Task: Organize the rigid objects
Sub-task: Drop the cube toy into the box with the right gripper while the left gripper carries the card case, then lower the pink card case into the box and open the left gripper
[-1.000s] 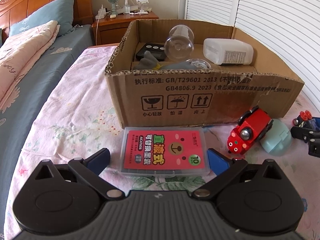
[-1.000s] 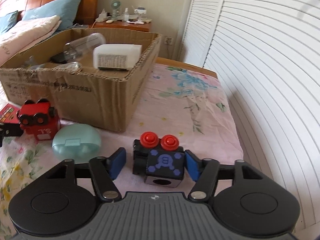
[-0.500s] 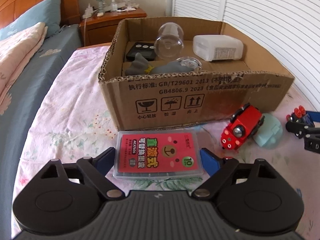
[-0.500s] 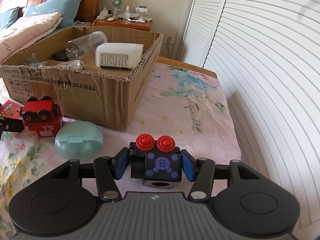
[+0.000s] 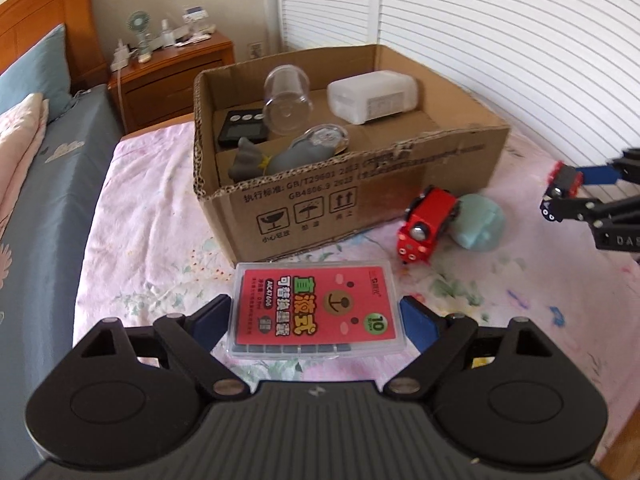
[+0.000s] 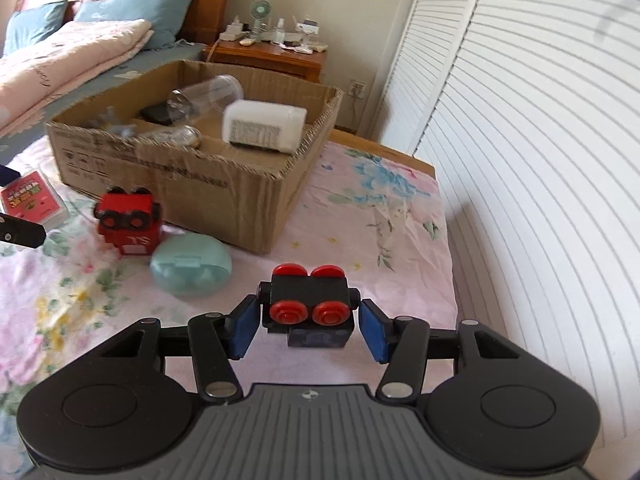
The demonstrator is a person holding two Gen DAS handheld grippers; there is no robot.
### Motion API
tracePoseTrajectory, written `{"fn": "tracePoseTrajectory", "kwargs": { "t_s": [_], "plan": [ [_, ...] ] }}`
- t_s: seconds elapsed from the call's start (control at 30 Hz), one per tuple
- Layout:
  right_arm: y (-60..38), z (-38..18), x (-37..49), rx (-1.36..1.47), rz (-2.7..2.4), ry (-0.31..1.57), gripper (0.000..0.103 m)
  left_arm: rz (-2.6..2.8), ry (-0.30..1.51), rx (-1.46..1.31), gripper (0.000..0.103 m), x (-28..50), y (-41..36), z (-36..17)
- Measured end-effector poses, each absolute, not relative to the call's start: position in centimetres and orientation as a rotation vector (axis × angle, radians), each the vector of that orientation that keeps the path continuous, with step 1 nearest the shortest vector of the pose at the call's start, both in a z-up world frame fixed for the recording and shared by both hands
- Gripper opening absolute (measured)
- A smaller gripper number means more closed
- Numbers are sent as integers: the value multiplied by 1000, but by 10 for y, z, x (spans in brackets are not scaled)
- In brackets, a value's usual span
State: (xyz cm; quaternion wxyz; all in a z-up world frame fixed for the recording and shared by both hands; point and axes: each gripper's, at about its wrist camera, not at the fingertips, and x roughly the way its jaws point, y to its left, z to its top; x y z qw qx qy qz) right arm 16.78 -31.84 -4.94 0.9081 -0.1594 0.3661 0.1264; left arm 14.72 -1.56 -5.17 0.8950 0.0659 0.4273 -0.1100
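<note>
The cardboard box [image 5: 360, 184] sits toward the far edge of the bed [image 5: 152, 216] and already holds a clear plastic jar [image 5: 286, 98], a white plastic container [image 5: 372, 96], a black timer [image 5: 244, 126], a grey toy figure [image 5: 280, 158] and a round clear lid [image 5: 326, 140], so the sorting looks well under way. Four things remain outside it. The left gripper [image 5: 316, 320] is clamped on a flat clear case with a red label [image 5: 316, 312], gripped at its two long sides and apparently raised off the bedspread just in front of the box's near wall. The right gripper [image 6: 308, 324] grasps a black toy wagon with red wheels [image 6: 308, 304], tipped so its wheels face the camera, near the bed's right edge. A red toy locomotive [image 6: 128, 220] and a pale green oval case [image 6: 191, 264] lie touching each other beside the box's near right corner, untouched. By my reading, both held items go in next, then those two.
</note>
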Motion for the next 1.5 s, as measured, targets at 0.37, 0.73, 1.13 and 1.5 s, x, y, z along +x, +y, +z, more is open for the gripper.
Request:
{"fn": "tracePoseTrajectory", "kwargs": {
  "t_s": [0.37,0.73,1.13,1.5],
  "plan": [
    [-291,12,185,-317,344,647,59,-294,815,164,89,138,-6,-12],
    [-248,14,262,-305,320,679,59,-284,743,168,89,145,4,12],
    [-250,16,236,-248,347,687,103,-261,718,176,89,174,4,25],
    [-253,10,193,-211,341,745,103,-257,725,190,89,209,-9,27]
  ]
}}
